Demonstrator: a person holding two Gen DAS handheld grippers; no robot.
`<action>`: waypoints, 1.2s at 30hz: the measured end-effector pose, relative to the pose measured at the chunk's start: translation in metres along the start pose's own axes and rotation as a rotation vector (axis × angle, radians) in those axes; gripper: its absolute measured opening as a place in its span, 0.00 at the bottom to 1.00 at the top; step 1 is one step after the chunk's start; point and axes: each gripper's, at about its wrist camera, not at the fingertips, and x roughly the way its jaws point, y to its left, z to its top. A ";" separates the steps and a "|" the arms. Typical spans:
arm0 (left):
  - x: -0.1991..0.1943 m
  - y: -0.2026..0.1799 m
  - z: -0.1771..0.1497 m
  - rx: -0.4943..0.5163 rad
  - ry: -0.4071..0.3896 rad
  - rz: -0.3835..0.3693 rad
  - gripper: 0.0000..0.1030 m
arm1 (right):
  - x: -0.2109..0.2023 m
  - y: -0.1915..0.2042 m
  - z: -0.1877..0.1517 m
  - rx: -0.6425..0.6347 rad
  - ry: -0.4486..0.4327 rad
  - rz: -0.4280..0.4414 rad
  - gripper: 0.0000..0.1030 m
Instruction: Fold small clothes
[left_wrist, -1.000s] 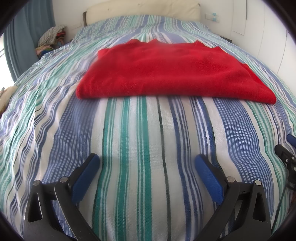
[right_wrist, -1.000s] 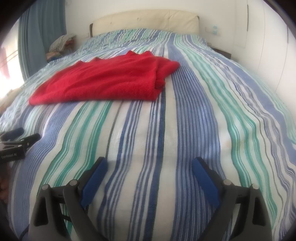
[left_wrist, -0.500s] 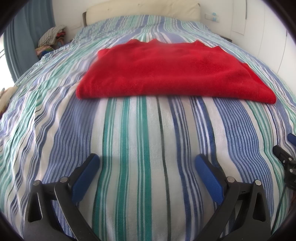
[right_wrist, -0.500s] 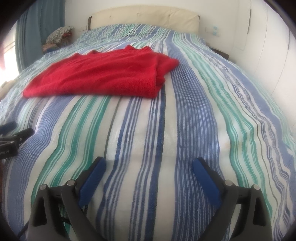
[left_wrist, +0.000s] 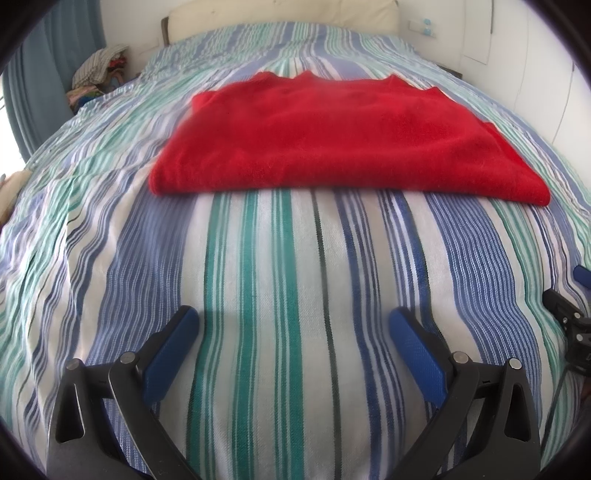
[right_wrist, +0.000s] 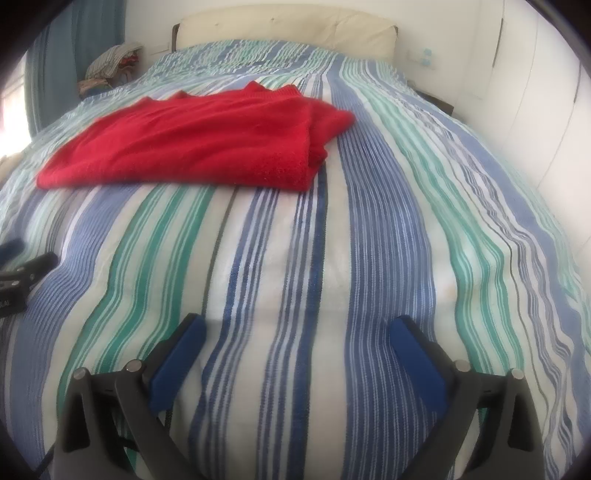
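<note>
A red knitted garment (left_wrist: 332, 140) lies folded flat on the striped bedspread (left_wrist: 280, 280), in the middle of the bed. In the right wrist view it (right_wrist: 199, 144) sits ahead and to the left, its folded layers showing at the right end. My left gripper (left_wrist: 293, 321) is open and empty, low over the bedspread, well short of the garment's near edge. My right gripper (right_wrist: 295, 328) is open and empty too, over bare bedspread to the right of the garment. Each gripper shows at the edge of the other's view.
A cream headboard (right_wrist: 288, 29) stands at the far end of the bed. A pile of clothes (left_wrist: 99, 74) sits beside a blue curtain (left_wrist: 37, 81) at the far left. White cupboard doors (right_wrist: 535, 92) run along the right side.
The right wrist view has shifted, so the garment now sits higher and a little further right in it. The left gripper has barely moved. Both stay open.
</note>
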 end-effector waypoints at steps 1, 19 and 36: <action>-0.002 0.003 0.007 0.006 0.048 -0.022 0.98 | 0.000 -0.002 0.002 0.007 0.011 0.011 0.97; -0.037 0.067 0.006 -0.144 -0.092 -0.124 0.98 | 0.120 -0.098 0.160 0.574 0.184 0.528 0.70; -0.049 0.167 0.025 -0.309 -0.202 0.069 0.98 | 0.045 0.113 0.305 0.173 0.151 0.576 0.11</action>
